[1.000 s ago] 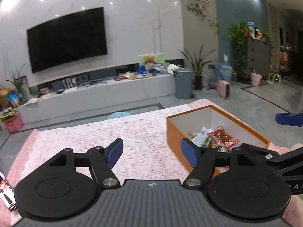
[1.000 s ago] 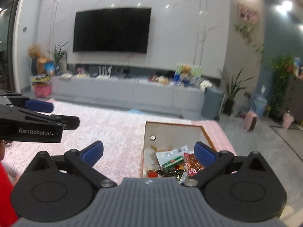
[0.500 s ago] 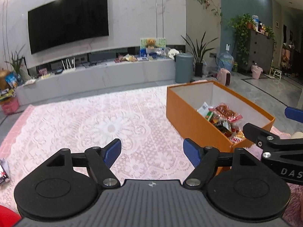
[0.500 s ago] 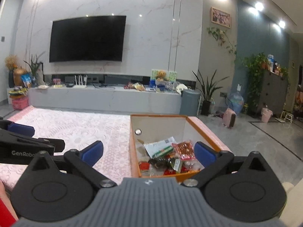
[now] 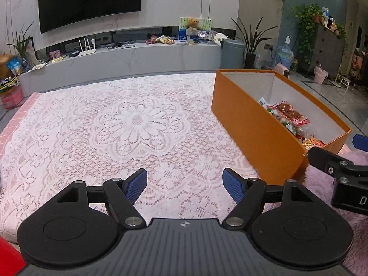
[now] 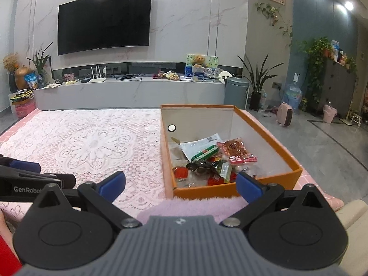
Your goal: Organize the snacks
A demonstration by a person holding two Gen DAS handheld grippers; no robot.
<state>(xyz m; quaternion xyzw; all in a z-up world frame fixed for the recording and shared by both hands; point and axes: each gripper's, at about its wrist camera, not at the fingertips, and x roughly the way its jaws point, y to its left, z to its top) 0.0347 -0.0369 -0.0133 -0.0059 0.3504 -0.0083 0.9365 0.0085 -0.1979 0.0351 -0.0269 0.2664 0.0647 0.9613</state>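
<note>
An orange box (image 5: 253, 133) stands on the right of the lace-covered table (image 5: 115, 126); it also shows in the right wrist view (image 6: 271, 135). Several snack packets (image 6: 214, 158) lie piled in its near half, among them a red packet (image 6: 237, 151) and a green sausage stick (image 6: 204, 153). They also show in the left wrist view (image 5: 289, 117). My left gripper (image 5: 185, 185) is open and empty over the tablecloth, left of the box. My right gripper (image 6: 180, 184) is open and empty, just in front of the box's near wall.
A pink fluffy cloth (image 6: 195, 207) lies at the table's near edge by the box. Beyond the table are a grey TV bench (image 6: 128, 92), a wall TV (image 6: 103, 20), a grey bin (image 6: 237, 92) and plants. The pink table edge (image 5: 20, 112) shows at left.
Both grippers have dropped and tilted down toward the table. The box and the tablecloth now fill more of both views. Both grippers stayed open and empty.
</note>
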